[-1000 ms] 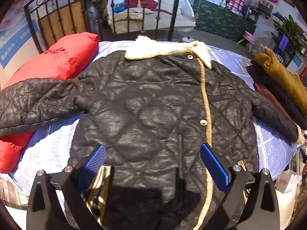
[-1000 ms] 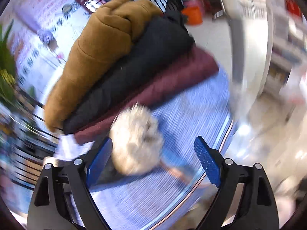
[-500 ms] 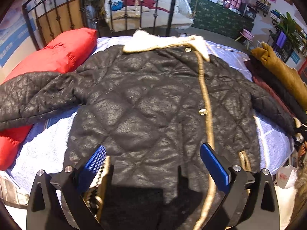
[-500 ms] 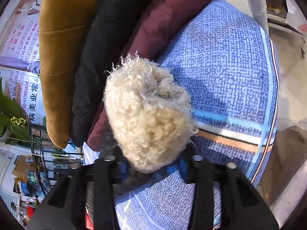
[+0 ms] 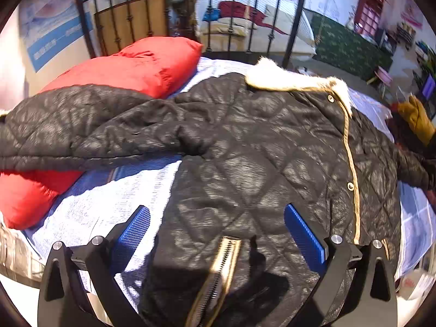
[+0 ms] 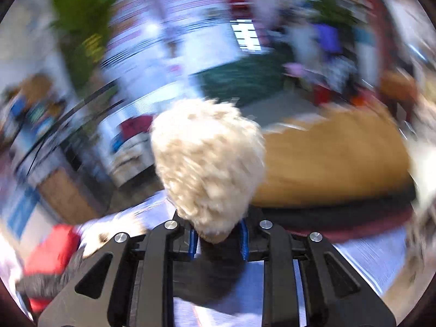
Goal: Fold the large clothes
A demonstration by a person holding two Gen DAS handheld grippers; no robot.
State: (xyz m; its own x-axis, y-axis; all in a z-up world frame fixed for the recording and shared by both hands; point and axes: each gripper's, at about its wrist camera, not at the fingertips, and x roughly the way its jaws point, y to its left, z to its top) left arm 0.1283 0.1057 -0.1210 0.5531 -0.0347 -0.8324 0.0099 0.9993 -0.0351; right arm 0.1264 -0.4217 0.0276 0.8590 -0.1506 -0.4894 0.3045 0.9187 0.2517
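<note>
A black quilted jacket (image 5: 245,150) with a cream fleece collar (image 5: 286,79) lies spread face up on a blue-checked bed sheet (image 5: 109,204). Its left sleeve (image 5: 68,128) stretches out over a red padded item. My left gripper (image 5: 218,234) is open and hovers just above the jacket's lower hem, near the zipper, with nothing gripped. In the blurred right wrist view, my right gripper (image 6: 218,241) is closing its jaws on the other sleeve, just behind the fluffy cream cuff (image 6: 209,163). The cuff sticks out ahead of the blue pads (image 6: 192,241), raised off the bed.
A red padded item (image 5: 136,65) lies at the bed's left side under the sleeve. An ochre garment (image 6: 327,158) is stacked on dark and maroon ones at the right edge. A black iron bed frame (image 5: 291,19) stands behind, with a white swing seat beyond.
My right gripper went from open around the cuff to shut on the sleeve, then swung up and rolled, carrying the cuff. My left gripper slid left along the hem and stayed open.
</note>
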